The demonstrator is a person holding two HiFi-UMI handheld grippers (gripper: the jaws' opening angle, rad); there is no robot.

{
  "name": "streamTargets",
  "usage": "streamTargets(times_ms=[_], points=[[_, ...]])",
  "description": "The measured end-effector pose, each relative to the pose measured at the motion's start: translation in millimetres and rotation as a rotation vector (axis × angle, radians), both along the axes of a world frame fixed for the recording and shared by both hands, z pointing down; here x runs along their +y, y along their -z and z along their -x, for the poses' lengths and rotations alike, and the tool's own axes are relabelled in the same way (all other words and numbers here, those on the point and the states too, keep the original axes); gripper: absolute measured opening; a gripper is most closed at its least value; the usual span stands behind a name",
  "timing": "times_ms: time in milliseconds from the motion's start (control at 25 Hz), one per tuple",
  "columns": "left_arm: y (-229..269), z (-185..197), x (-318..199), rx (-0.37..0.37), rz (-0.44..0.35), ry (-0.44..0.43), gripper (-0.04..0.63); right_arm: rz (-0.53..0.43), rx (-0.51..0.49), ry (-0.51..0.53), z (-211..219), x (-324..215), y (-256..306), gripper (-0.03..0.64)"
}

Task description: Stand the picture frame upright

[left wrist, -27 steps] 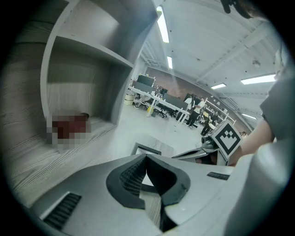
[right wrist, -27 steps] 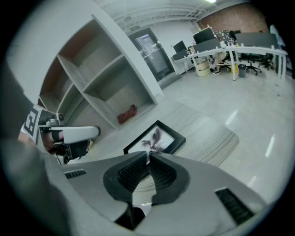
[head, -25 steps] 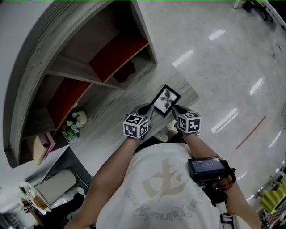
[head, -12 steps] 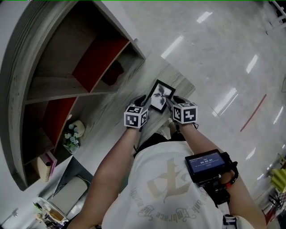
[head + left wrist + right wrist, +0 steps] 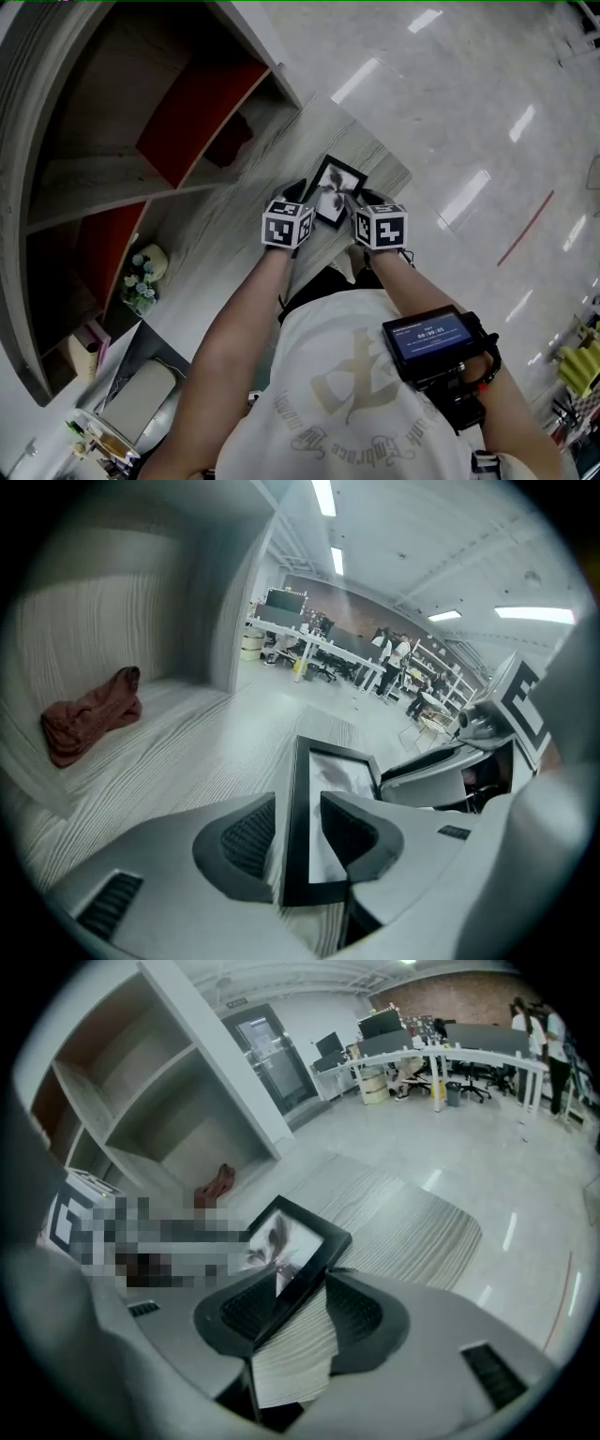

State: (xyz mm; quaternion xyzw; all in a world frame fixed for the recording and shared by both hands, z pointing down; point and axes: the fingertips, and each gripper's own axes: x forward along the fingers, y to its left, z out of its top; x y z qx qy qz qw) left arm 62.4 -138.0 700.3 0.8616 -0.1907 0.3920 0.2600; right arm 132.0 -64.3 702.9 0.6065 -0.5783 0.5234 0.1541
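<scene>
Picture frame (image 5: 336, 190) stands on edge on the bench (image 5: 380, 161), toward its far right end, slightly tilted. Left claw (image 5: 298, 829) is opening; the frame's left border sits between its pads, unpinched. Right claw (image 5: 305, 1309) stands wide about the right border. Recommended: confirm the frame holds unaided, then draw both claws straight back without brushing the borders.

The picture frame (image 5: 334, 191) has a matt black rim, the surface (image 5: 367, 155) shows pale wood grain, the floor (image 5: 450, 94) is glossy, and the rag (image 5: 89, 714) is crumpled cloth.
</scene>
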Motion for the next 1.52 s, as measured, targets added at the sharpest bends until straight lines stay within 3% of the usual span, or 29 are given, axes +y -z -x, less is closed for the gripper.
streamTargets(times_ms=[400, 840, 1080, 1520], points=[[-3.2, 0.3, 2.6, -0.012, 0.027, 0.022, 0.145, 0.035, 0.072, 0.044, 0.4, -2.9, -0.5, 0.158], [-5.0, 14.2, 7.8, -0.022, 0.111, 0.145, 0.110, 0.012, -0.046, -0.012, 5.0, -9.6, -0.9, 0.106], [-5.1, 22.0, 13.4, -0.034, 0.123, 0.194, 0.103, -0.023, -0.097, 0.020, 11.5, -14.7, 1.5, 0.121], [0.9, 36.1, 28.0, 0.008, 0.140, 0.334, 0.080, -0.026, -0.056, 0.156, 15.3, -15.4, -0.4, 0.097]])
